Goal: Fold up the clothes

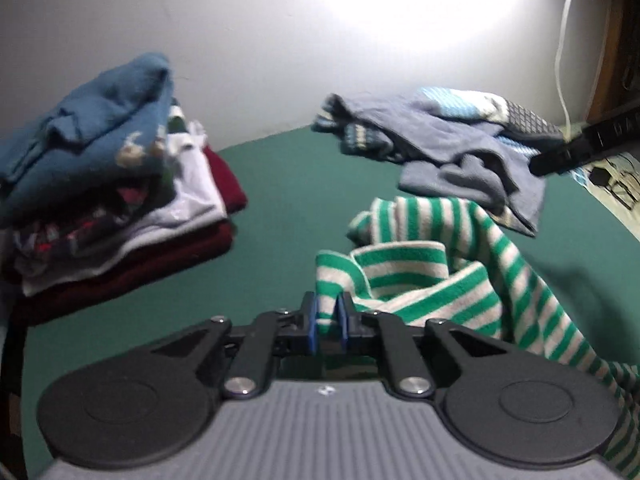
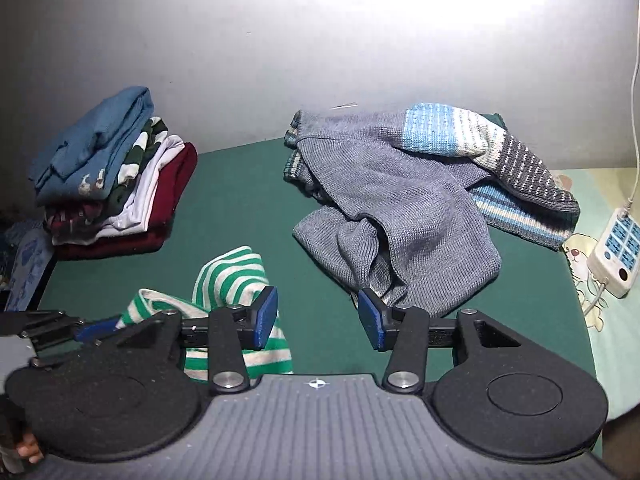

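Note:
My left gripper [image 1: 328,316] is shut on a fold of a green and white striped garment [image 1: 432,272], which hangs lifted and crumpled to its right above the green surface. The right wrist view shows the same striped garment [image 2: 232,276] at lower left, held by the left gripper [image 2: 96,330]. My right gripper [image 2: 318,318] stands open beside it, nothing between its blue pads [image 2: 267,316]. A crumpled grey knit sweater [image 2: 400,204] lies just beyond the right gripper. In the left wrist view the right gripper's black body [image 1: 584,144] pokes in at the right edge.
A stack of folded clothes [image 2: 116,176], blue on top and dark red at the bottom, sits at the back left by the white wall. A white power strip [image 2: 614,256] with its cable lies on a patterned sheet at right. The green surface [image 2: 240,200] lies bare between the piles.

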Action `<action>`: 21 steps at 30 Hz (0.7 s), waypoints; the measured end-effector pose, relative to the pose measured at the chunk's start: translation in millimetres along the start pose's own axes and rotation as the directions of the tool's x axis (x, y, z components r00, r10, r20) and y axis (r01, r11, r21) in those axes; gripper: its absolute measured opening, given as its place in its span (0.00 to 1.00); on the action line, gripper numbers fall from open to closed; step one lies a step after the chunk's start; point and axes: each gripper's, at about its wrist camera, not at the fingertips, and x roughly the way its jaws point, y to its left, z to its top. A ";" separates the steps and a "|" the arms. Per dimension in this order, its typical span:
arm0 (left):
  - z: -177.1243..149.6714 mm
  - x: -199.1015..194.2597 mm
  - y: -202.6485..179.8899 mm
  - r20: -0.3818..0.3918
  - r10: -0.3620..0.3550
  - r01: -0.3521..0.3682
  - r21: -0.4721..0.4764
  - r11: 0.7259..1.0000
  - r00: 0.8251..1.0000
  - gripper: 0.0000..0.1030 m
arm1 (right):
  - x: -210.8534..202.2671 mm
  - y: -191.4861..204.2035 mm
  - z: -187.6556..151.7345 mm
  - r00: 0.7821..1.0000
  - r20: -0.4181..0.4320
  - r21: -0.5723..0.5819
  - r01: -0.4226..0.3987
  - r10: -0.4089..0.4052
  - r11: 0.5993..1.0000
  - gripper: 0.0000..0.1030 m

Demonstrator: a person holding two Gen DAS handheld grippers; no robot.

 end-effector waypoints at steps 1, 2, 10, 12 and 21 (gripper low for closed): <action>3.0 -2.6 10.2 0.010 0.034 -0.033 -0.021 0.999 0.999 0.00 | 8.5 -1.0 1.1 1.000 -0.007 -0.002 -0.012 0.012 1.000 0.47; 6.0 -5.1 20.4 0.019 0.067 -0.066 -0.042 0.997 0.998 0.00 | 17.1 -2.0 2.2 1.000 -0.013 -0.005 -0.024 0.024 1.000 0.48; -5.2 -8.4 75.6 -0.045 0.068 -0.077 -0.229 0.970 0.997 0.03 | 79.6 8.8 -1.9 0.991 -0.061 0.043 -0.118 0.120 0.992 0.49; -12.6 -4.6 63.0 -0.047 0.025 -0.035 -0.230 0.973 0.999 0.24 | 93.0 11.9 -4.6 0.987 -0.073 0.058 -0.138 0.142 0.989 0.49; -7.8 31.9 11.2 -0.069 -0.121 0.102 -0.229 0.968 0.990 0.51 | 92.8 21.1 -26.9 0.963 -0.108 0.017 -0.246 0.246 0.969 0.43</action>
